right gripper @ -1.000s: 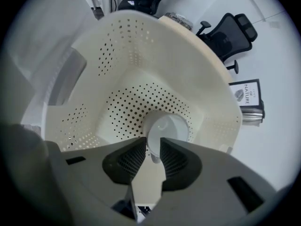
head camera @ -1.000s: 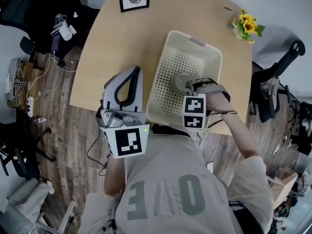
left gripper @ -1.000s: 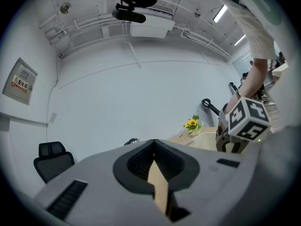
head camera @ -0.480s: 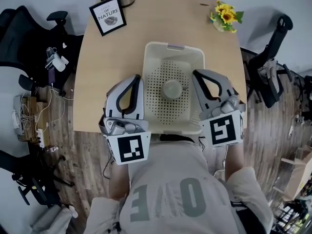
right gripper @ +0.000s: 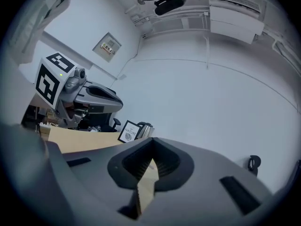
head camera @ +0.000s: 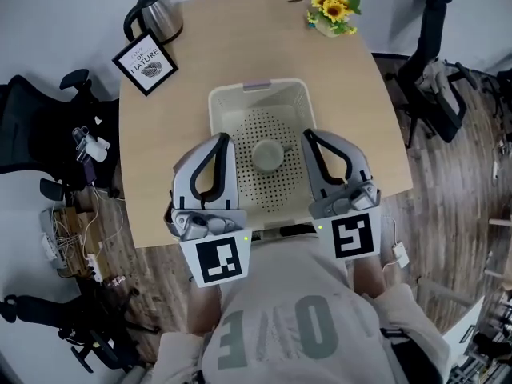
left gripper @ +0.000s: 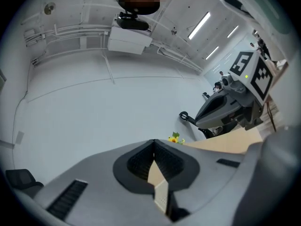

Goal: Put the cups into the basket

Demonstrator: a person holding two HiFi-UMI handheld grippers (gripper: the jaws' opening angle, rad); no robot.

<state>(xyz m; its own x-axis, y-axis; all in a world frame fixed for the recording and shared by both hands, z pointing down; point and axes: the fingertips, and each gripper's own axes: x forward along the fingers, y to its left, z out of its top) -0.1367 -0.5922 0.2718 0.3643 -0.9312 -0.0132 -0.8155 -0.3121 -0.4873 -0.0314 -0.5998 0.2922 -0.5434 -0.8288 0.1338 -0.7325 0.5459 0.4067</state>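
A cream perforated basket [head camera: 228,102] stands on the round wooden table [head camera: 160,158]. One grey-green cup [head camera: 267,156] sits inside it near the middle. My left gripper [head camera: 225,137] is held at the basket's left wall and my right gripper [head camera: 307,134] at its right wall, both near the front edge. Each is shut with nothing in it. In the left gripper view the jaws [left gripper: 154,142] meet at a point, and the right gripper [left gripper: 235,102] shows beyond. In the right gripper view the jaws [right gripper: 151,142] also meet.
A kettle [head camera: 152,18] and a framed sign [head camera: 146,62] stand at the table's far left, and a vase of yellow flowers [head camera: 332,10] at the far right. Office chairs [head camera: 436,70] and cables [head camera: 72,238] surround the table on the wooden floor.
My right gripper let go of the cup inside the basket and drew back to the basket's right side. The cup stays in the basket. The left gripper has hardly moved.
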